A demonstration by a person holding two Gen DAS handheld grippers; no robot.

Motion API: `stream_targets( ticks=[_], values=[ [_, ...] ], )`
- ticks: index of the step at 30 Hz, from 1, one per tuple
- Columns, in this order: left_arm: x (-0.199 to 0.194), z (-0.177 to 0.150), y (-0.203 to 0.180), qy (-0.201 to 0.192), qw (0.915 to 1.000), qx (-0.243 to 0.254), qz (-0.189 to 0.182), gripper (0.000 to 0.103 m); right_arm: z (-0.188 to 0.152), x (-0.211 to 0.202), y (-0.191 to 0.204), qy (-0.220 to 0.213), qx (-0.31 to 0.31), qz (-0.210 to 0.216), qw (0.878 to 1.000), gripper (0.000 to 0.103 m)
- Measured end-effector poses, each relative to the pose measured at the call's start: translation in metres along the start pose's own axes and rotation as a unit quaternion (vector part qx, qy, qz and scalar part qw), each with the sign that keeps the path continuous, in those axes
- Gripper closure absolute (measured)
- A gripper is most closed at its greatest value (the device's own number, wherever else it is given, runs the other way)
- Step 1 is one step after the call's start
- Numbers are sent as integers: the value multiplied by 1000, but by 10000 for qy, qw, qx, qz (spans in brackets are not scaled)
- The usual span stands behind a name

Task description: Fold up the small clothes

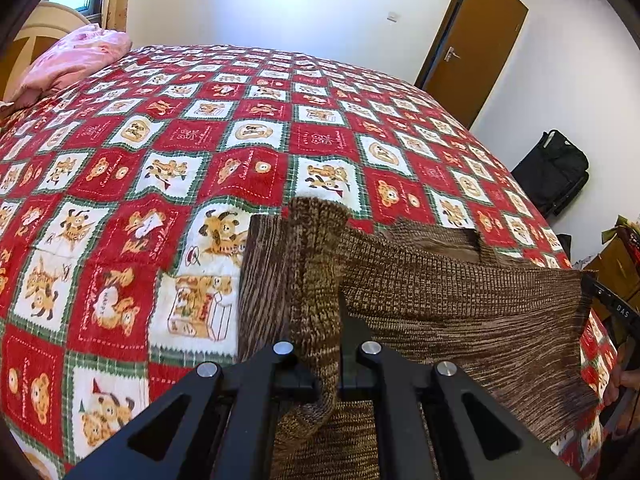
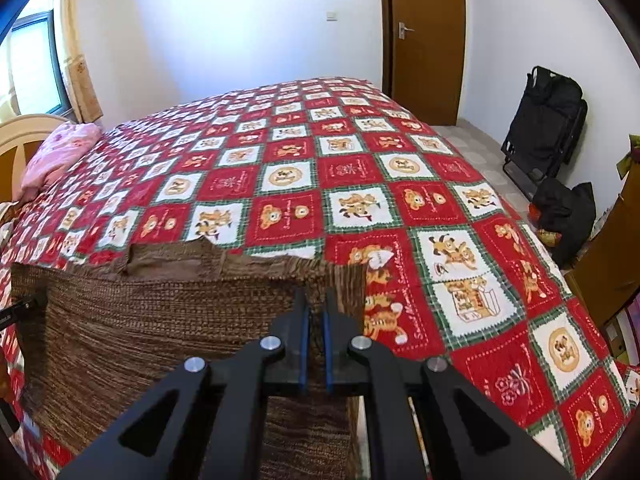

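Hand-held grippers [image 1: 320, 320] [image 2: 316, 308], angled downward, clamp brown knit garment [image 1: 460, 300].

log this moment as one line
left hand-held gripper shut on brown knit garment | right hand-held gripper shut on garment | over bedspread

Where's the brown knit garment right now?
The brown knit garment is stretched between both tongs over the near edge of the teddy-bear quilt: left tongs pinch one corner, right tongs the other.

brown knit garment [image 2: 160, 320] | stretched taut | lifted above bed
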State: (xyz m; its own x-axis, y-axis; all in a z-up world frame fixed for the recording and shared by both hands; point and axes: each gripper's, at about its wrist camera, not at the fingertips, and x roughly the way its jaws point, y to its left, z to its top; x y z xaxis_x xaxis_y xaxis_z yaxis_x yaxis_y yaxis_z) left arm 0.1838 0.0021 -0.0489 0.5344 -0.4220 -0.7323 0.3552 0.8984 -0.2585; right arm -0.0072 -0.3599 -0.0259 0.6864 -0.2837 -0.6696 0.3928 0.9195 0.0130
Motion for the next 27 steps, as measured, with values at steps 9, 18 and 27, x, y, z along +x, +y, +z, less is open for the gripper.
stream_targets(
  ticks=[9,18,27],
  values=[
    [21,12,5,17,9999,-91,75,99,13,27,-1,102,136,-56,9998,95],
    [49,26,6,174,9992,-250,240,99,31,47,-2,82,126,-101,9998,95],
    [66,23,2,125,9987,-32,500,97,27,85,-7,263,-17,-511,9983,97]
  ],
)
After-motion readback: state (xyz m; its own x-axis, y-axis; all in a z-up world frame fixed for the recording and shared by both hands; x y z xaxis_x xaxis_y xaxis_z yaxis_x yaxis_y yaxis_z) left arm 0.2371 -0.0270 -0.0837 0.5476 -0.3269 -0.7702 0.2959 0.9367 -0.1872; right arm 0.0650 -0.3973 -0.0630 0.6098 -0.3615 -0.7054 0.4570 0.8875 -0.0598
